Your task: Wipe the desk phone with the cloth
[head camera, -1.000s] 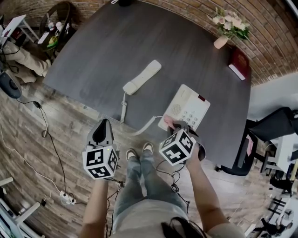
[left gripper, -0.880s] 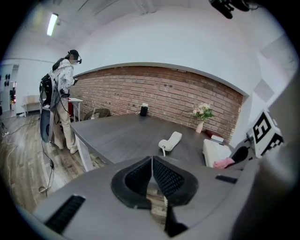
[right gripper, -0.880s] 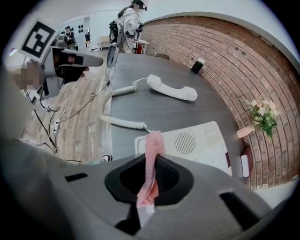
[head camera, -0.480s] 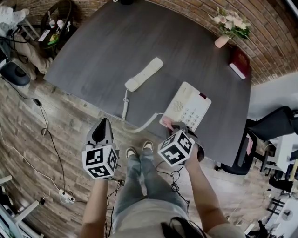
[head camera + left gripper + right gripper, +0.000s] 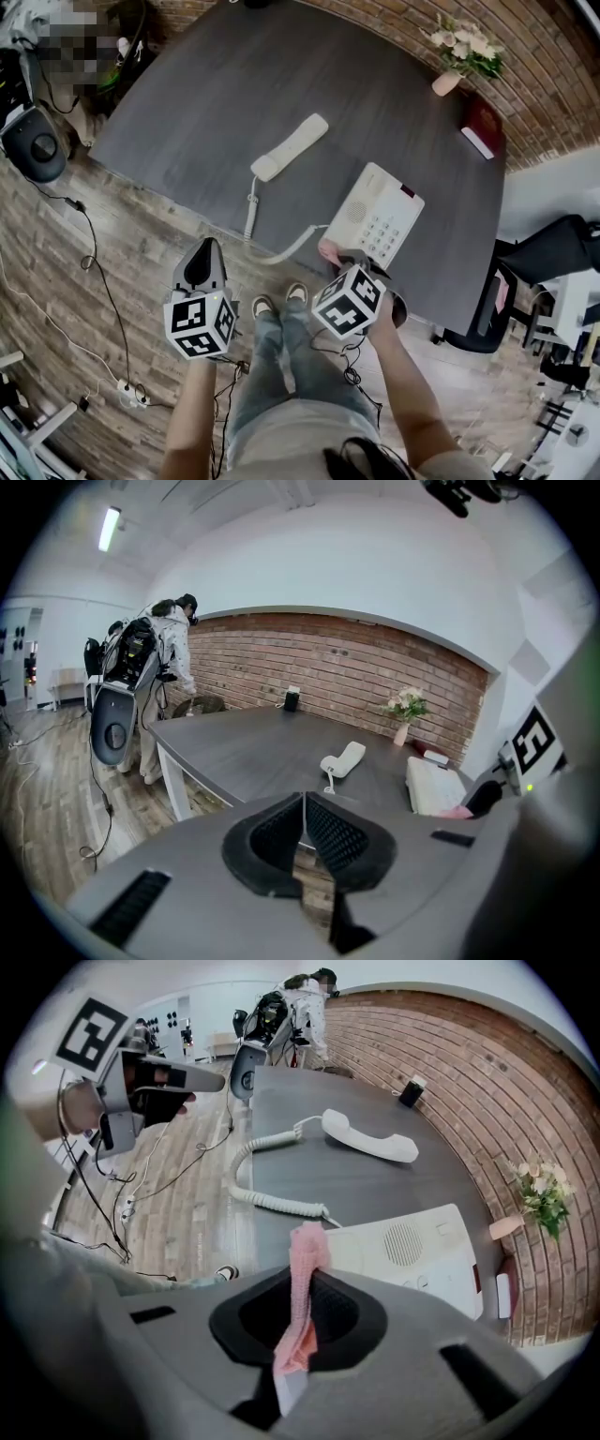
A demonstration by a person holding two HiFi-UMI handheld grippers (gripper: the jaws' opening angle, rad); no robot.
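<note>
Now | R gripper (image 5: 347, 257): cloth (image 5: 307, 1252) at phone (image 5: 380, 217) edge | L gripper (image 5: 207, 251): closed

On the tabletop (image 5: 281, 84) I see the phone base (image 5: 375, 216) near right, the handset (image 5: 289, 148) lying behind and left of it, the cord (image 5: 281, 251) looping between them by the near edge, a vase (image 5: 448, 80) and book (image 5: 481, 127) far right, the cloth (image 5: 328, 251) in my right claw (image 5: 349, 261) at the base's near corner.

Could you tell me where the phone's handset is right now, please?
The handset lies on the dark table in the head view, left of and beyond the phone base, joined to it by the coiled cord.
</note>
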